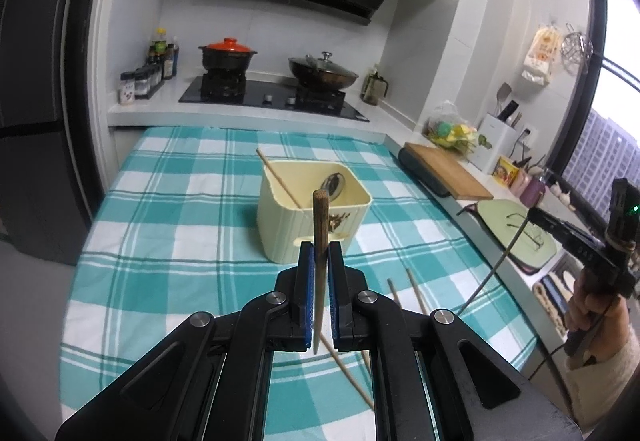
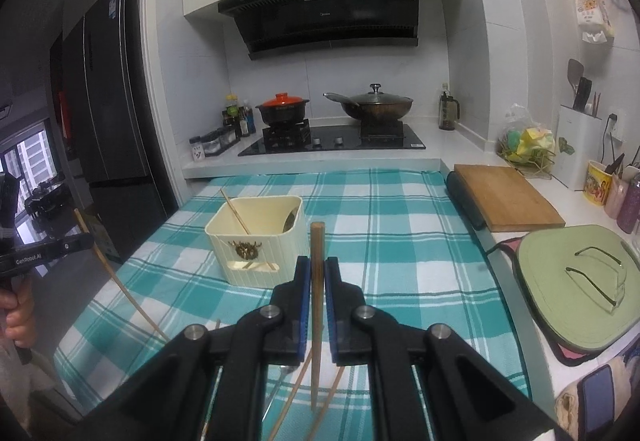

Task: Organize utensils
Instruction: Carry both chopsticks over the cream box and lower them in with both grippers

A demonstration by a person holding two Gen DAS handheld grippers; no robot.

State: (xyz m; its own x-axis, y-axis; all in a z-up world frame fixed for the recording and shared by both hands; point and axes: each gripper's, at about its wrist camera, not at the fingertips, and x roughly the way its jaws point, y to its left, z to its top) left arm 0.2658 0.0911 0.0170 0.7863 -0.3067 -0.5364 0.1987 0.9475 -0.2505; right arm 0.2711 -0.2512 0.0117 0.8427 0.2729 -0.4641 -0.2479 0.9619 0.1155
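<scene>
Both my left gripper (image 1: 320, 253) and right gripper (image 2: 317, 269) clamp one chopstick each; I'd tip them thin-end down into the far cream bin (image 1: 308, 237).

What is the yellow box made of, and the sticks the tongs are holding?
The yellow box looks like plastic: smooth, pale cream, with ribbed sides and rounded corners. The stick in the left tongs looks like dark wood, matte with visible grain. The stick in the right tongs looks like wood or bamboo, plain brown and dull; which one I cannot tell.
</scene>
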